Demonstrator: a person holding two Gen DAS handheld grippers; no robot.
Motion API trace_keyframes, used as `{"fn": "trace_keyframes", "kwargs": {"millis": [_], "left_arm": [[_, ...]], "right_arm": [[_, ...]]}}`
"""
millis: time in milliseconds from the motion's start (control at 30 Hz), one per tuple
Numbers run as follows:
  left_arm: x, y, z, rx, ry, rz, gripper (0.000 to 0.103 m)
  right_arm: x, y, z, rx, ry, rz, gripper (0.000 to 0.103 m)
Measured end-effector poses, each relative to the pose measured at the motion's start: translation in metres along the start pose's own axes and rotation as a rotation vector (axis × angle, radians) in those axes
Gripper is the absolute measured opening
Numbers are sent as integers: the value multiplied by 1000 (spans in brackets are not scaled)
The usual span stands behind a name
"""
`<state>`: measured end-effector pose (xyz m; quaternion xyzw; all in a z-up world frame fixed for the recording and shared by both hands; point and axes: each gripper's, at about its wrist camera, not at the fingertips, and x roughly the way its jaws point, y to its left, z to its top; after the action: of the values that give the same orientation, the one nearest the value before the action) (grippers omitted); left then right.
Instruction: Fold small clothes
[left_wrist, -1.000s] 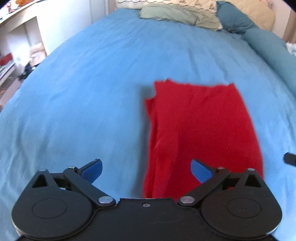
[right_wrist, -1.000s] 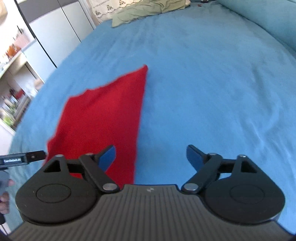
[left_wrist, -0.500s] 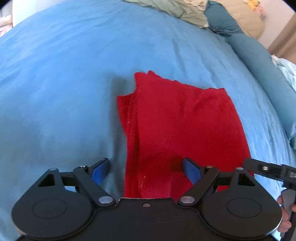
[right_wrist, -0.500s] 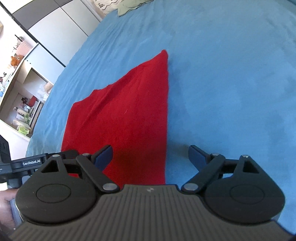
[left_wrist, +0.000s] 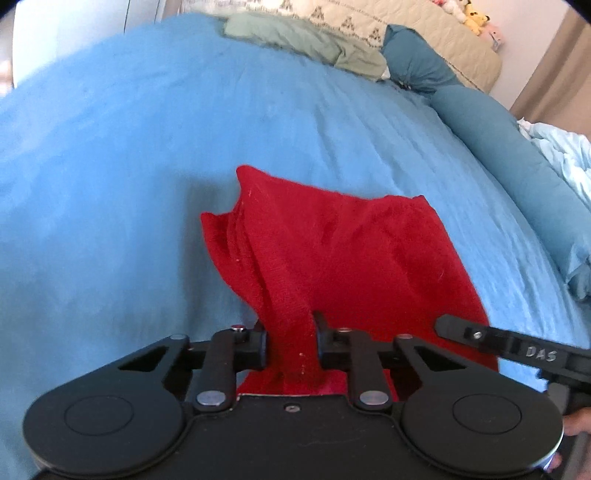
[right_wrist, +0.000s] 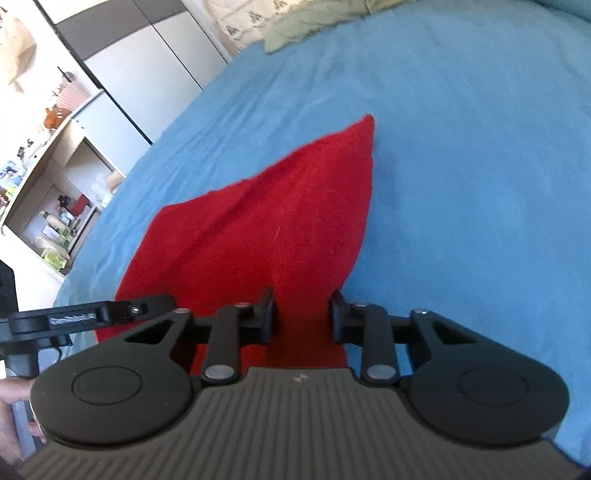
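Observation:
A red cloth (left_wrist: 354, 251) lies on the blue bedspread (left_wrist: 147, 147), folded into a rough rectangle. My left gripper (left_wrist: 290, 336) is shut on its near left corner, and the fabric bunches up between the fingers. My right gripper (right_wrist: 303, 317) is shut on the near right corner of the same cloth (right_wrist: 258, 229). The near edge is lifted a little; the far edge rests on the bed. The right gripper's side shows at the right of the left wrist view (left_wrist: 509, 343), and the left gripper's side shows at the left of the right wrist view (right_wrist: 74, 314).
Pillows and a green blanket (left_wrist: 314, 40) lie at the head of the bed. A teal bolster (left_wrist: 517, 147) runs along the right side. White wardrobe doors (right_wrist: 147, 74) and cluttered shelves (right_wrist: 55, 221) stand left of the bed.
Both grippers were open above the cloth's near edge. They have moved down onto the near corners and shut on them, bunching and lifting the fabric.

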<state>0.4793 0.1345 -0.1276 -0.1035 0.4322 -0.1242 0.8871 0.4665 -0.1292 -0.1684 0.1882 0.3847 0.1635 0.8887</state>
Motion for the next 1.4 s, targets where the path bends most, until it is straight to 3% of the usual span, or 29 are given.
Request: {"fn": "trace_keyframes", "kwargs": {"millis": [133,267,333,500,633,800,933,967,1033,1167,1300,1400], "left_arm": [[-22,-26,-5,17,-47,-2,21],[-55,-70,-19,74,-81,-14,21],[-76,-89,-32,79,-90,-53,21],[-116,-142,-89,70,-55,-112,21],[-116,-179,-144,58,15,-120,22],[-83,-196,-191,83,56,-40,29],[-86,-196,-201,114,-8,71,72],[-92,-196,-202,122,-27,103,81],[-100,-193,-201,131,-80,133,84],[-88,-180,-200,128,-62,197,84],[-63,-171,-209,135,-22,201,86],[-53,-170,-210,139,-23,196,87]], "right_arm": [[-35,7,8,-60,-61,68,40],[-97,-1,8,-93,-99,111,40],[-132,-7,1,-123,-99,106,40],[-225,-43,-40,-84,-89,100,40],[-265,-78,-84,-70,-56,63,40],[-259,-126,-140,-19,-10,-3,43],[-262,-140,-161,-5,-49,-29,64],[-267,-138,-161,-18,-67,-42,79],[-277,-136,-159,-55,-131,-84,97],[-269,-147,-146,-42,-130,-165,98],[-244,-166,-149,-9,-57,-211,97],[-239,-166,-153,-29,-73,-219,100]]}}
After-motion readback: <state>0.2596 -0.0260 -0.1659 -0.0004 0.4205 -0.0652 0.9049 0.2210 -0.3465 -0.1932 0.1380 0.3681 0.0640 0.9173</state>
